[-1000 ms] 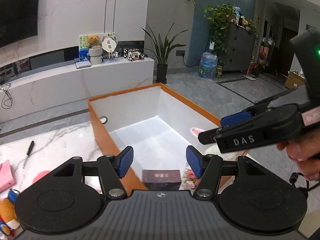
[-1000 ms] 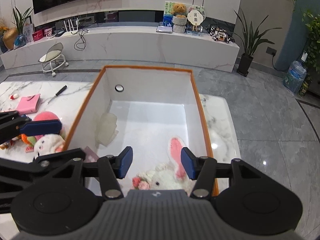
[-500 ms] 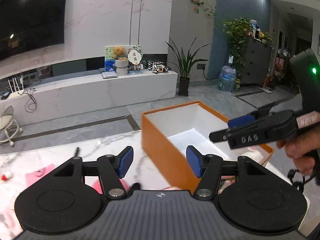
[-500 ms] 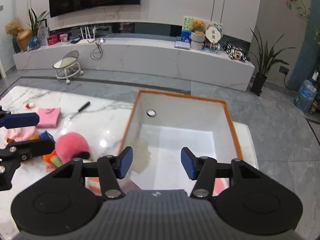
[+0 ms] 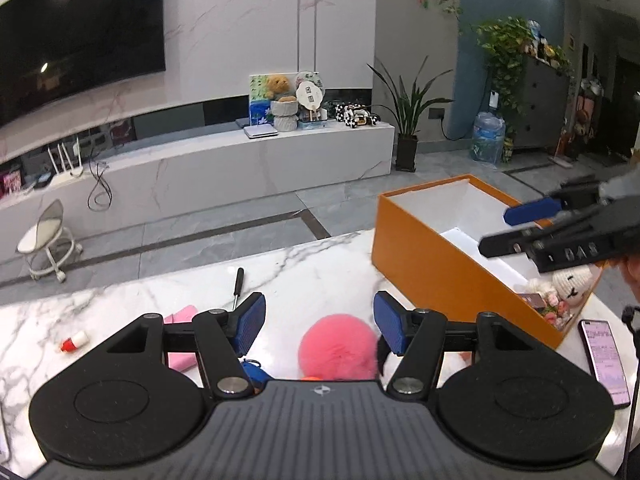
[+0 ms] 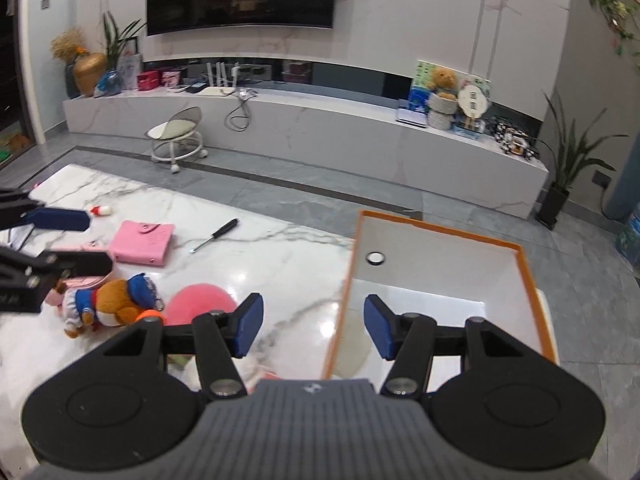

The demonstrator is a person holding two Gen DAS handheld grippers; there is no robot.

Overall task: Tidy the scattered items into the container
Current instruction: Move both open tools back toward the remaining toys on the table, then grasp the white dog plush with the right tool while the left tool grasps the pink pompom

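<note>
Both grippers hang over a white marble table with nothing between their blue pads. The left gripper has its jaws standing well apart and empty; just below and between them, at about 6 o'clock in the left wrist view, lies a round pink plush ball, not touched by either pad. The right gripper is likewise parted and empty, its jaws a little narrower, poised over the near left edge of the orange box, whose white interior fills the 3 o'clock side of the right wrist view. In the left wrist view the box sits at 3 o'clock, and inside its near end lie a white bunny plush and a small bunch of pink flowers. A smartphone lies flat on the table just beside the box, at 4 o'clock. Scattered on the table to the left of the box are a black-handled screwdriver at 11 o'clock in the right wrist view, a pink wallet at 10 o'clock beside it, a small white bottle with a red cap farther back, and a teddy bear in blue clothes at 9 o'clock, lying on its side next to the pink ball.
</note>
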